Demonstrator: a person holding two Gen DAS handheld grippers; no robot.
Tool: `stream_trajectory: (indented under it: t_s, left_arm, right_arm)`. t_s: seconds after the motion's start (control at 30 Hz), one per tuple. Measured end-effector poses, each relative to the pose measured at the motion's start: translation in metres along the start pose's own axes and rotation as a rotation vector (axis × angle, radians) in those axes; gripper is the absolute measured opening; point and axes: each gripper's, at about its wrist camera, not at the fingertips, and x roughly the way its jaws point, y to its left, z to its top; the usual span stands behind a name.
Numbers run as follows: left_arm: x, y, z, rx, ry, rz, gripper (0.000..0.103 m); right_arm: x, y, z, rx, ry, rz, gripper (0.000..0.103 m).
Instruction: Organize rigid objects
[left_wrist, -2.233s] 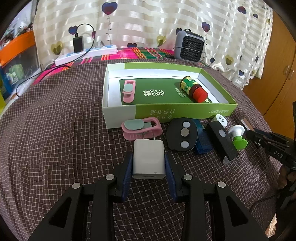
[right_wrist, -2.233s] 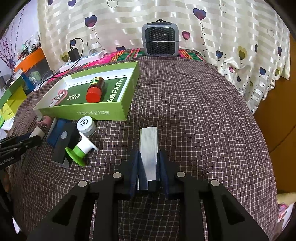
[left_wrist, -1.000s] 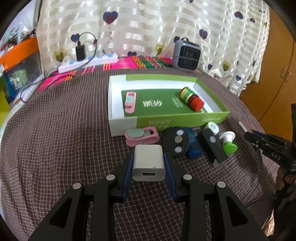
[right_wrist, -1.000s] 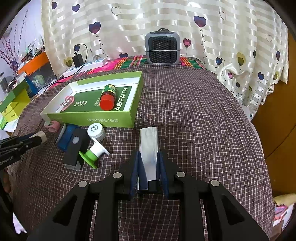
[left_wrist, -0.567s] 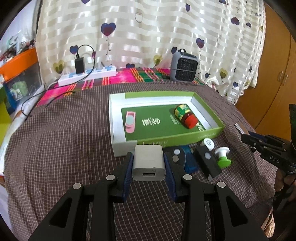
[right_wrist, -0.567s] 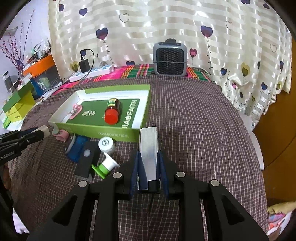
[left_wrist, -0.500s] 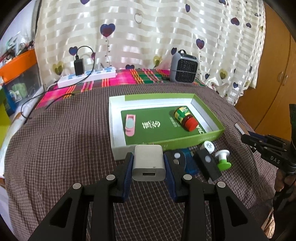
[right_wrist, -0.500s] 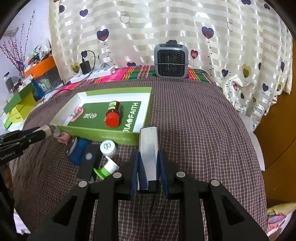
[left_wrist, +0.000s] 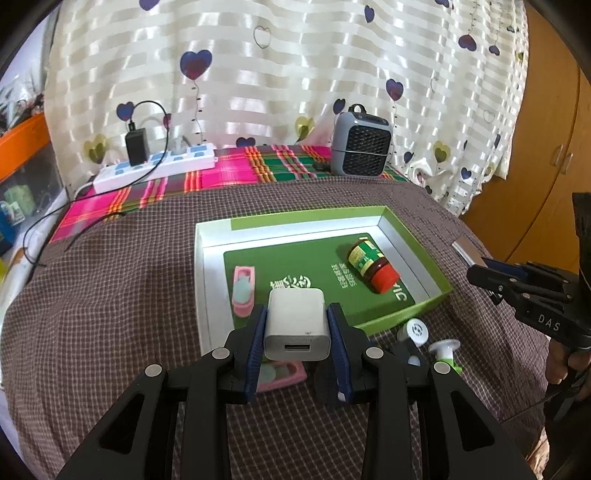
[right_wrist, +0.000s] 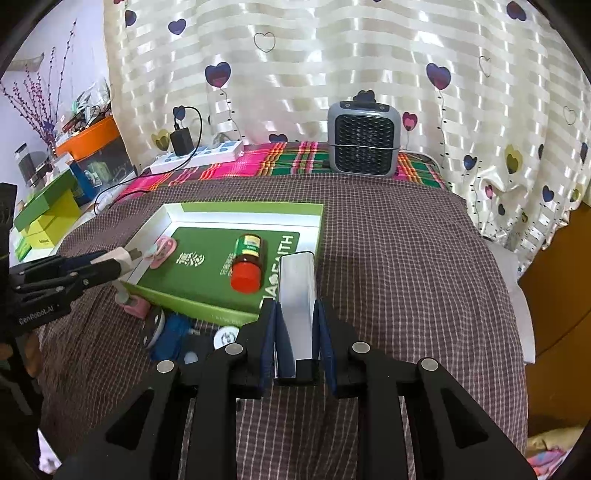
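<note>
1. The left tool was clenched on a small white square USB charger block, its port facing back toward the camera, held in the air above the near left corner of the shallow green cardboard box.
2. The right tool gripped a long silver metal bar on its 2 long sides, the bar pointing forward over the box's near right corner.
3. The box lay open on a bed covered with a brown checked cloth.
4. Inside the box, a small jar with a red cap and green label lay on its side toward the right, and a pink clip with a grey-green pad lay toward the left, well apart from the jar.
5. Just outside the box's near wall lay a second pink clip, a white round cap, a white-and-green suction-cup piece, a black round disc and a blue object, close together.
6. At the far edge of the bed stood a grey mesh-fronted fan heater and a white power strip with a black adapter plugged in.
</note>
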Motion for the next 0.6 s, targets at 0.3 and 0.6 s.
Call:
stream_trajectory:
  t_s: [0.3,0.6]
  left_arm:
    - [0.028,0.002,0.016,0.001,0.022,-0.002,0.032]
    - [0.057,0.006,0.028,-0.005,0.048,-0.004,0.032]
  right_arm:
    - [0.026,0.003,0.027,0.001,0.025,0.020,0.024]
    - [0.062,0.006,0.046,-0.003,0.079,0.027,0.024]
